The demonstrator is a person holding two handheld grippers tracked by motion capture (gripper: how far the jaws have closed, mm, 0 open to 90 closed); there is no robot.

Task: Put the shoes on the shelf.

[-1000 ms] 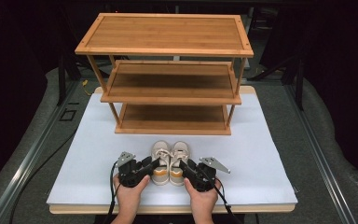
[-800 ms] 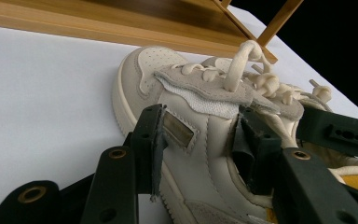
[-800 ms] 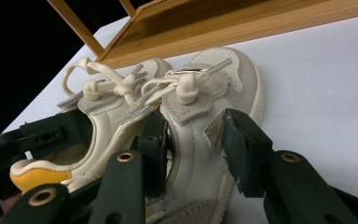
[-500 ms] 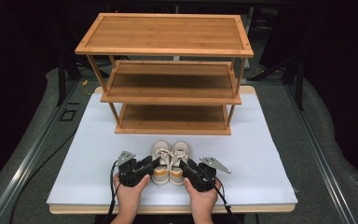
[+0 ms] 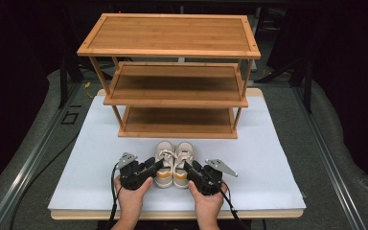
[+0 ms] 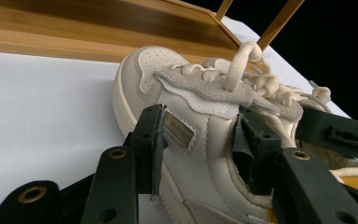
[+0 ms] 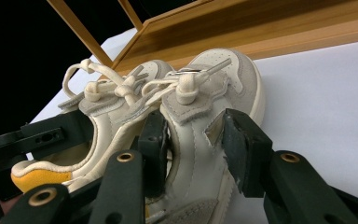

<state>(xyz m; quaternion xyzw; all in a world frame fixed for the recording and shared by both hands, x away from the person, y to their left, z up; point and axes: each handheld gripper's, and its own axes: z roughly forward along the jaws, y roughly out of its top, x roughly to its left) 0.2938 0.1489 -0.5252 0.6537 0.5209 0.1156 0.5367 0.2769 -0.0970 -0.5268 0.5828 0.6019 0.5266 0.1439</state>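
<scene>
White table (image 5: 278, 158): 2 cream shoes (image 5: 173, 158), yellow heels; left gripper (image 5: 149, 168), right gripper (image 5: 191, 170) jaws each clamp 1 shoe's side.

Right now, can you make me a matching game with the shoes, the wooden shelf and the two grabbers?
Things:
1. left shoe
2. right shoe
3. wooden rack
4. white table cover

Descriptions:
A. lies flat under everything
B. stands behind the shoes, three shelves bare
C. gripped by the left gripper
D. gripped by the right gripper

Pairs: 1-C, 2-D, 3-B, 4-A
</scene>
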